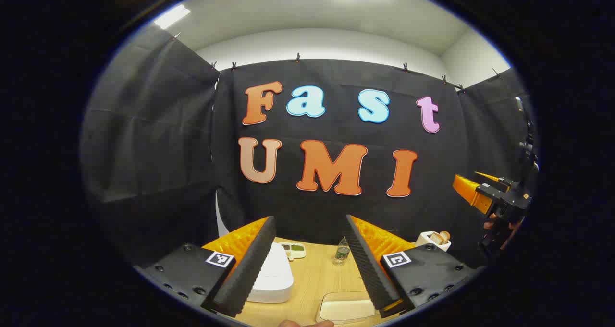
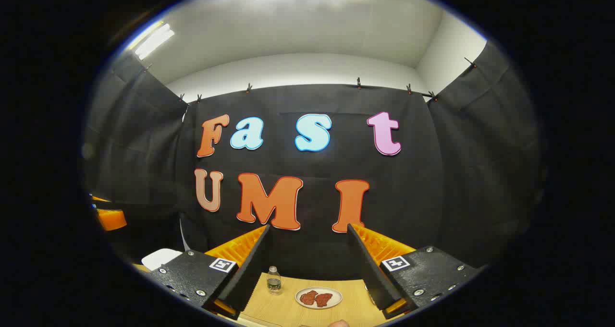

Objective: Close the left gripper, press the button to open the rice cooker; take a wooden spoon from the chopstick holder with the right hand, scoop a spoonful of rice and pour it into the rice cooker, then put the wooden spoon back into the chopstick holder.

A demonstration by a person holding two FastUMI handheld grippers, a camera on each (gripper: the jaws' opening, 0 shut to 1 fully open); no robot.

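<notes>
One white rice cooker (image 1: 274, 274) sits on the wooden table (image 1: 312, 279), lid down, just behind the left gripper (image 1: 307, 260), whose two fingers stand wide apart and hold nothing. One small bottle (image 1: 342, 251) and one white holder (image 1: 434, 240) stand farther back. The right gripper (image 2: 307, 264) is likewise spread and empty, above one plate (image 2: 318, 298) bearing two reddish pieces.

Table (image 1: 312, 279): rice cooker (image 1: 274, 274) at left, tray (image 1: 294, 250) behind it, bottle (image 1: 342, 251) at centre, chopstick holder (image 1: 433, 240) far right.
</notes>
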